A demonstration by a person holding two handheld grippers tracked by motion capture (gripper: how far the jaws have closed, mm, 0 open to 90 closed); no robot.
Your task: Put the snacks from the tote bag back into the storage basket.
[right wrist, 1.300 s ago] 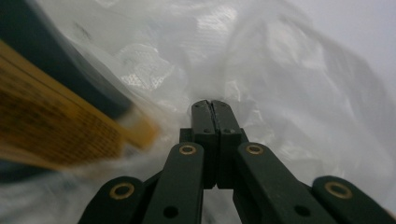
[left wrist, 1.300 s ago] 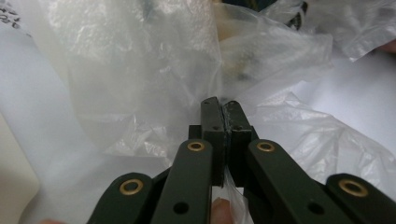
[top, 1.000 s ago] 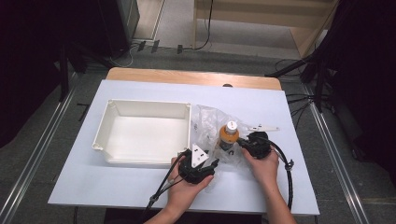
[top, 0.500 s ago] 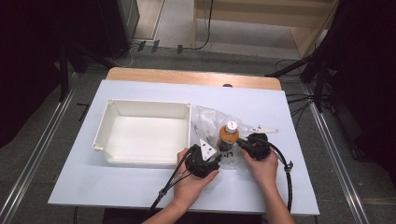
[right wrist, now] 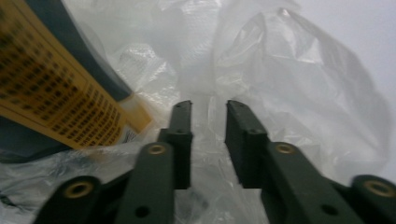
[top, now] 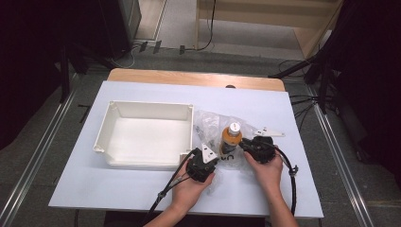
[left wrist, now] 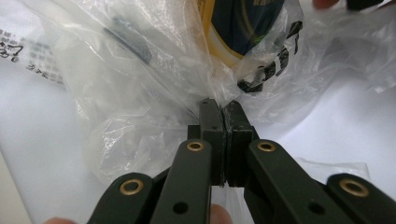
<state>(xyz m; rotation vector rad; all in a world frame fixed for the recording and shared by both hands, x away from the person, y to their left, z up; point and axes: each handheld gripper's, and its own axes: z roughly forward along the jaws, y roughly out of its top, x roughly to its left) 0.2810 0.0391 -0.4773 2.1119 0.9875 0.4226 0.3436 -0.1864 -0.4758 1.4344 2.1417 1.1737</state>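
Observation:
An orange bottle with a white cap stands upright inside a crumpled clear plastic bag on the white table. My left gripper is at the bag's near edge; its jaws have just been closing, and in the left gripper view it is shut on a pinch of the bag, just below the bottle. My right gripper is at the bottle's right side. Its jaws have just been opening; in the right gripper view it stands open, with the bag behind the gap and the bottle's label to the left.
A white empty tray sits left of the bag, its corner close to my left gripper. A wooden strip runs along the table's far edge. Black cables trail from both grippers toward the near edge.
My left gripper has edged a little toward the bag's near edge. The right hand has stayed beside the bottle.

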